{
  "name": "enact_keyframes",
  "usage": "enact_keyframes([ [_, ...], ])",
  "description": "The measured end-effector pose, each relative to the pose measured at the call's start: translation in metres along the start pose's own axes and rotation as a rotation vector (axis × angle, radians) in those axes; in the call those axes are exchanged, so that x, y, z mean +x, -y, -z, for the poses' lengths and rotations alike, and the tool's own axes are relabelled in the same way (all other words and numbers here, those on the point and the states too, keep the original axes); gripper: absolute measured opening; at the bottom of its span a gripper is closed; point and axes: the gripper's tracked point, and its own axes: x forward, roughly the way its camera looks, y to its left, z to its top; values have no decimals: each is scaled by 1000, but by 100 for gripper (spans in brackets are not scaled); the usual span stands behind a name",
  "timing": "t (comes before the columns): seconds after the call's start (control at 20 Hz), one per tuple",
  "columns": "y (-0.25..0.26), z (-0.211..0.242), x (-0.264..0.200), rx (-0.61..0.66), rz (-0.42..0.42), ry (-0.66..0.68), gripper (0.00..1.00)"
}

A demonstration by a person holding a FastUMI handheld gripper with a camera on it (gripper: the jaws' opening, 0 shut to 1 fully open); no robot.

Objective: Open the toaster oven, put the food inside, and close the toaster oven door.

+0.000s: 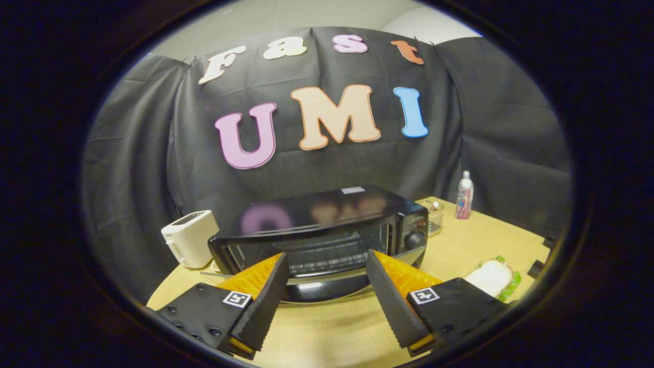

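A black toaster oven point(327, 220) stands on the wooden table point(327, 327) just ahead of my fingers, with its wire rack showing in the front opening and a knob point(415, 239) on its right side. Below the rack run a silver strip and a dark glossy panel point(317, 292); I cannot tell whether that panel is the lowered door. The food, a sandwich with white bread and green lettuce point(493, 278), lies on the table to the right of my right finger. My gripper point(324, 255) is open, its fingers spread wide before the oven front, with nothing between them.
A white pop-up toaster point(190, 237) sits left of the oven near the table's edge. Behind the oven's right side are a small wire basket point(435, 217) and a white and pink bottle point(464, 195). Black cloth walls close the booth behind.
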Motion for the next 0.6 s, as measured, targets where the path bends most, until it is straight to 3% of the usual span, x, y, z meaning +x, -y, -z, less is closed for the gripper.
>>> enact_keyframes([
  [0.6,19,58,-43,39,24,-152,97],
])
